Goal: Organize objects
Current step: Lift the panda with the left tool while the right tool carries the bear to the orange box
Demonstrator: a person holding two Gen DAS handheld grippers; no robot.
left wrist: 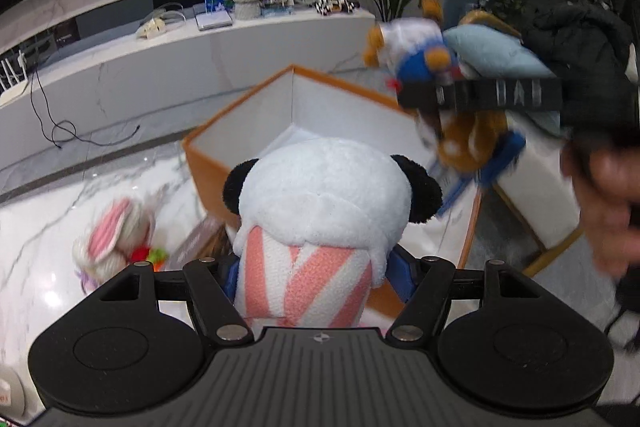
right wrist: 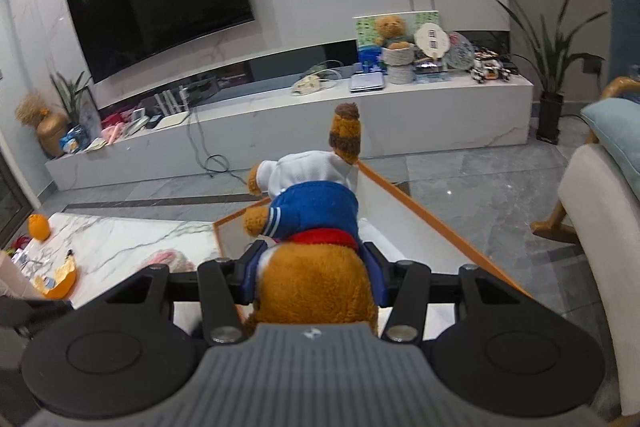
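Note:
My left gripper (left wrist: 316, 275) is shut on a plush panda (left wrist: 324, 195) with a white head, black ears and a pink-striped body, held in front of the open orange box (left wrist: 248, 103) with a white inside. My right gripper (right wrist: 316, 271) is shut on a brown teddy bear (right wrist: 316, 211) in a blue and white outfit, held above the box's orange rim (right wrist: 436, 219). In the left wrist view the bear (left wrist: 424, 63) and the right gripper (left wrist: 480, 95) hang blurred over the box's right side.
A pink-eared plush rabbit (left wrist: 116, 239) lies on the white marble table (left wrist: 36, 267) left of the box. An orange toy (right wrist: 39, 227) and peel-like pieces (right wrist: 60, 281) lie further left. A long TV bench (right wrist: 320, 123) stands behind, a cushioned chair (right wrist: 600, 195) at right.

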